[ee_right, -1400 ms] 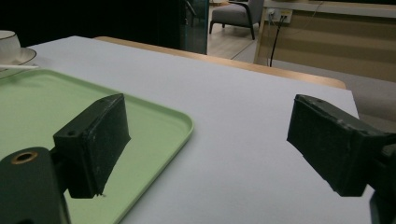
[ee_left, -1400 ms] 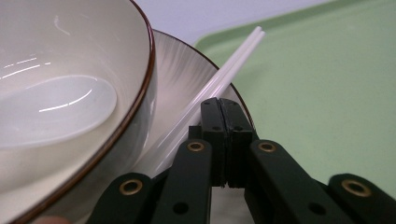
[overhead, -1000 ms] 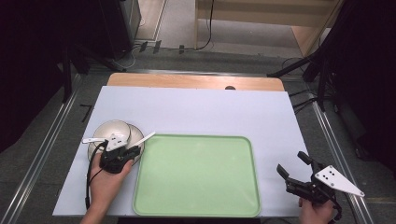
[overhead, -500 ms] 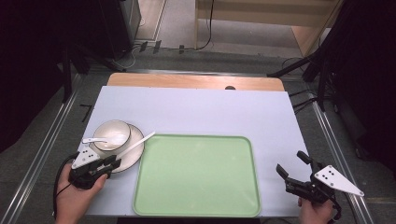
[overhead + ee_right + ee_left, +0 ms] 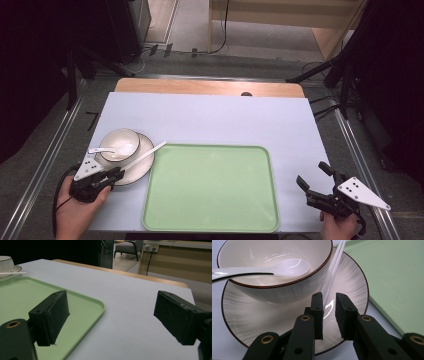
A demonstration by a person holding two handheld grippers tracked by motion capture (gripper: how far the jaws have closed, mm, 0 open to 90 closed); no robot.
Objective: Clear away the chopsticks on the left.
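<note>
A white bowl (image 5: 121, 142) with a brown rim stands on a matching plate (image 5: 142, 165) at the table's left. A white spoon (image 5: 102, 149) rests in the bowl (image 5: 287, 291). A thin white stick (image 5: 146, 155) leans from the plate toward the green tray (image 5: 210, 200). My left gripper (image 5: 117, 174) sits at the plate's near-left rim. Its jaws have just been closing and stand a narrow gap apart. The stick's (image 5: 334, 267) near end reaches in between them at my left gripper (image 5: 329, 302), not visibly pinched. My right gripper (image 5: 311, 173) (image 5: 113, 307) is wide open over the bare table, right of the tray (image 5: 82, 305).
The pale blue table top (image 5: 225, 120) has a wooden strip (image 5: 200, 87) along its far edge. Metal rails run down both sides. Dark stands and cables crowd the floor behind.
My left gripper pulled back from over the plate toward the near left, uncovering the bowl and spoon. The right gripper stayed put.
</note>
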